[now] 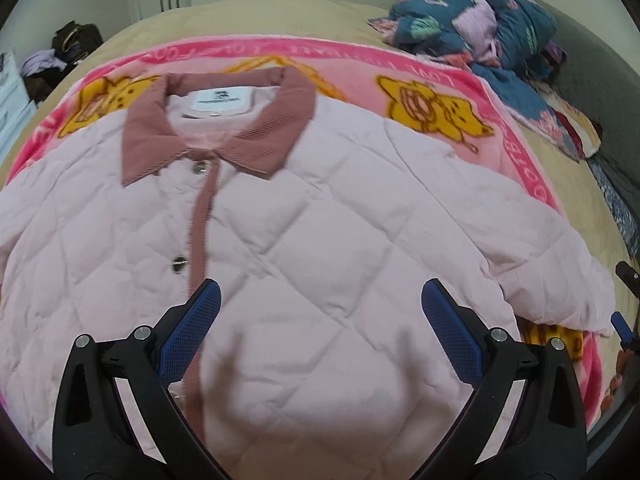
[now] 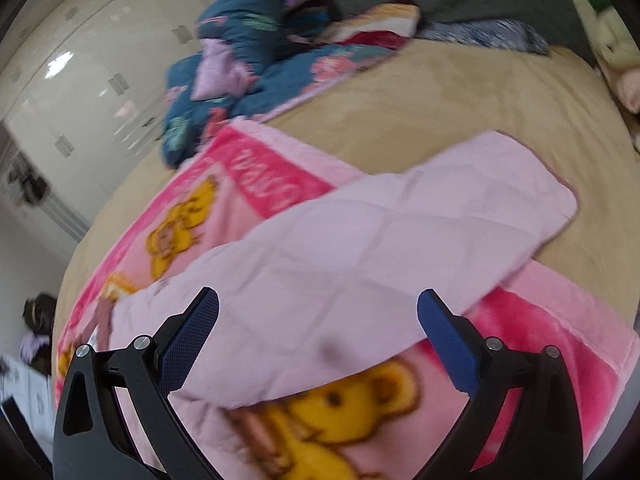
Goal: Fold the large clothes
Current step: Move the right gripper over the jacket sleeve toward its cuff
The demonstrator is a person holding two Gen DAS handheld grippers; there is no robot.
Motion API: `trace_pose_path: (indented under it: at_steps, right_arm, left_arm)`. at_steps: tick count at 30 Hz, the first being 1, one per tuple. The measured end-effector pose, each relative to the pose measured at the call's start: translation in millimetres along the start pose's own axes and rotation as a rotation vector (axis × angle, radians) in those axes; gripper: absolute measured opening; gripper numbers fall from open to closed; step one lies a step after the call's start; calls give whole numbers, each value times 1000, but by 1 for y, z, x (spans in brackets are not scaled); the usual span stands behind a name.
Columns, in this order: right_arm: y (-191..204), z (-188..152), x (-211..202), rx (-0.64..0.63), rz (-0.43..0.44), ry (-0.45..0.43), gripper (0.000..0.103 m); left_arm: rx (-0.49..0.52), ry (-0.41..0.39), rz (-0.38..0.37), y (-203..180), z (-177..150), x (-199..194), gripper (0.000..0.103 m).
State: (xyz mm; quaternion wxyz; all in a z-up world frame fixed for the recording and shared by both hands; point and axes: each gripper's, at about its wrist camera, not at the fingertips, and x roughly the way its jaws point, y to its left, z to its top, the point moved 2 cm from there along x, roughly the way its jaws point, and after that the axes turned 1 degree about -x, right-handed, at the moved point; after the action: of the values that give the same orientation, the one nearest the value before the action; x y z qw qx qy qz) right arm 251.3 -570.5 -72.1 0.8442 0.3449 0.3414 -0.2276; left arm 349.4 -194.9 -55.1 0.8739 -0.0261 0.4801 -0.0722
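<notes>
A pale pink quilted jacket (image 1: pixel 304 216) with a dusty-rose collar (image 1: pixel 224 120) lies front up and buttoned on a pink cartoon-bear blanket (image 1: pixel 440 92). My left gripper (image 1: pixel 320 304) hovers open over the jacket's chest, right of the button placket, with nothing between its blue pads. In the right wrist view one jacket sleeve (image 2: pixel 360 232) stretches out to the right, its cuff end resting on the tan bedspread (image 2: pixel 460 96). My right gripper (image 2: pixel 318 312) is open above that sleeve near the shoulder end. The right gripper's tip (image 1: pixel 620 324) shows at the left wrist view's right edge.
A crumpled blue floral quilt (image 1: pixel 480 12) is heaped at the far right of the bed, also seen as the blue quilt (image 2: pixel 248 56). White wardrobe doors (image 2: pixel 80 60) stand behind. Dark bags and clothes (image 1: pixel 68 48) sit beyond the bed's left side. Plush toys (image 2: pixel 616 48) lie at the right.
</notes>
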Motion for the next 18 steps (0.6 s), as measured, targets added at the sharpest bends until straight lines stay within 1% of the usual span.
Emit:
trace_pose_path:
  at_steps: [3,8,12,14,16,18]
  right_arm:
    - [-24,2,10,95,0,14,99]
    - [-53,5,21,196,-39,13,99]
    - [-70,11,30,246,-50,7,99]
    - [-78,15,36,276,-31,1,99]
    - [-89,17,42,340,4,4,99]
    - [-95,17,42,364,13,-6,99]
  left_arm:
    - [32,11,-14,-11,0,6,94]
    - [73,39,-21,-28,-1,17,94]
    - [90,52,-15,-34,-1,24,94]
    - [92,53,-11,-34,-1,26,94]
    - [94,55,-7,-33,1,27,94]
    - [89,54,5,-28,3,27,94]
